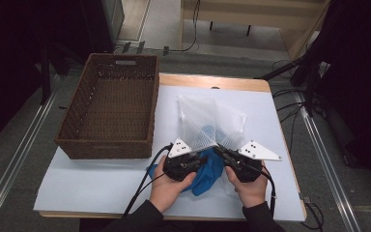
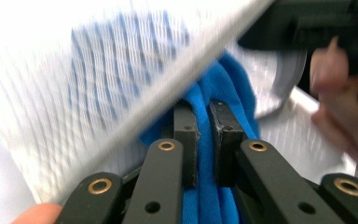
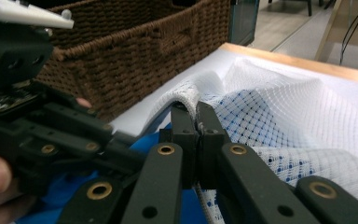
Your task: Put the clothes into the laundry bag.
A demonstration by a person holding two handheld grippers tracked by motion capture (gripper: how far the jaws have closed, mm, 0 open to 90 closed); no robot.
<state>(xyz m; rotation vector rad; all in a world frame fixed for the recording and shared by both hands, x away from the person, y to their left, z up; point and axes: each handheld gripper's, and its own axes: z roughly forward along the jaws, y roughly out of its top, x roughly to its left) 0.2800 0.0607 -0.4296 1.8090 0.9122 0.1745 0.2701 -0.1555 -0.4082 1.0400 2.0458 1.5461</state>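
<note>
A white mesh bag (image 1: pixel 211 123) lies on the white table cover, its mouth toward me. A blue cloth (image 1: pixel 208 170) spills from that mouth, and part of it shows through the mesh (image 1: pixel 210 130). My left gripper (image 1: pixel 200 161) is shut on the blue cloth (image 2: pixel 204 140) just at the bag's opening. My right gripper (image 1: pixel 218 150) is shut on the rim of the mesh bag (image 3: pixel 189 95), holding the edge lifted. The two grippers sit close together, almost touching.
A brown wicker basket (image 1: pixel 107 104) stands at the left of the table, its inside bare. The table's wooden edge (image 1: pixel 212 81) runs along the back. White cover (image 1: pixel 92 183) lies open at front left. Cables (image 1: pixel 142 186) trail from the grippers.
</note>
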